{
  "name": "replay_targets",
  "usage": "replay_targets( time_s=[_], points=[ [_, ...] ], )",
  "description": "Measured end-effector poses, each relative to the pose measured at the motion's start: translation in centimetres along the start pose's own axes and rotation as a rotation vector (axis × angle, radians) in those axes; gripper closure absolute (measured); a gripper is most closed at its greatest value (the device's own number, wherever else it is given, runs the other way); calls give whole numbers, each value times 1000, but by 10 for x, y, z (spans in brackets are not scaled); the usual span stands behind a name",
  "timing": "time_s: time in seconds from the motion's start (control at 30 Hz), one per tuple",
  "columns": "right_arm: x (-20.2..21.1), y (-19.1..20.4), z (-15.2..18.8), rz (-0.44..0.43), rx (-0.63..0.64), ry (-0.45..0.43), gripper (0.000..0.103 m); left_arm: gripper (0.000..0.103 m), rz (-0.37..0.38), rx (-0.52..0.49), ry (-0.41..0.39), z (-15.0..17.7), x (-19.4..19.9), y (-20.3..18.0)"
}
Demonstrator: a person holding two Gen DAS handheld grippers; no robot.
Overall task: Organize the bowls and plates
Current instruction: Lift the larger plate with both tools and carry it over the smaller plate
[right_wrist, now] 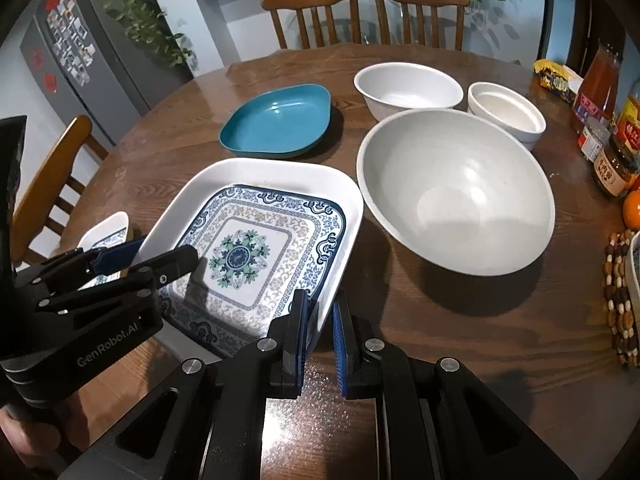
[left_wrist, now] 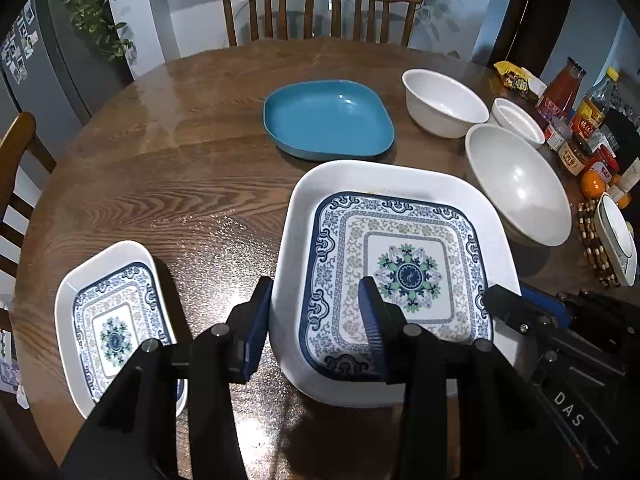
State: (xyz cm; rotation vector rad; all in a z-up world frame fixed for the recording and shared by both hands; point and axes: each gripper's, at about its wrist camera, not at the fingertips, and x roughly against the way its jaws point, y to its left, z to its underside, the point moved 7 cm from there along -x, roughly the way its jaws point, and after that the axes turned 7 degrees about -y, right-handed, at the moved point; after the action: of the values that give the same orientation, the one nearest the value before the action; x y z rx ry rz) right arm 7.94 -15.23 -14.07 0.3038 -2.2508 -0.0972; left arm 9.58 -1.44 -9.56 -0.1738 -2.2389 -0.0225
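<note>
Wooden round table (left_wrist: 160, 128) with dishes, two chairs (left_wrist: 320, 8) behind

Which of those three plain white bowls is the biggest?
The wide, shallow white bowl, nearest the large patterned square plate. The deep white bowl and small straight-sided white bowl behind it are clearly narrower.

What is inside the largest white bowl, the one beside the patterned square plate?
The largest white bowl looks empty: its inner wall and bottom show bare, with only light reflections. Its near inner wall is hidden by the rim, and what lies under it cannot be seen.
</note>
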Motion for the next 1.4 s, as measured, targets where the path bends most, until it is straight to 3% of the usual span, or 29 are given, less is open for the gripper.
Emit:
replay_targets(
  time_s=[0.83,1.4],
  points=[
    [45,11,-10,-17,2,-95,89,63,-11,-10,-97,-4,46,-2],
    [47,56,-11,-62,81,-99,89,63,-70,71,-135,5,70,40]
  ],
)
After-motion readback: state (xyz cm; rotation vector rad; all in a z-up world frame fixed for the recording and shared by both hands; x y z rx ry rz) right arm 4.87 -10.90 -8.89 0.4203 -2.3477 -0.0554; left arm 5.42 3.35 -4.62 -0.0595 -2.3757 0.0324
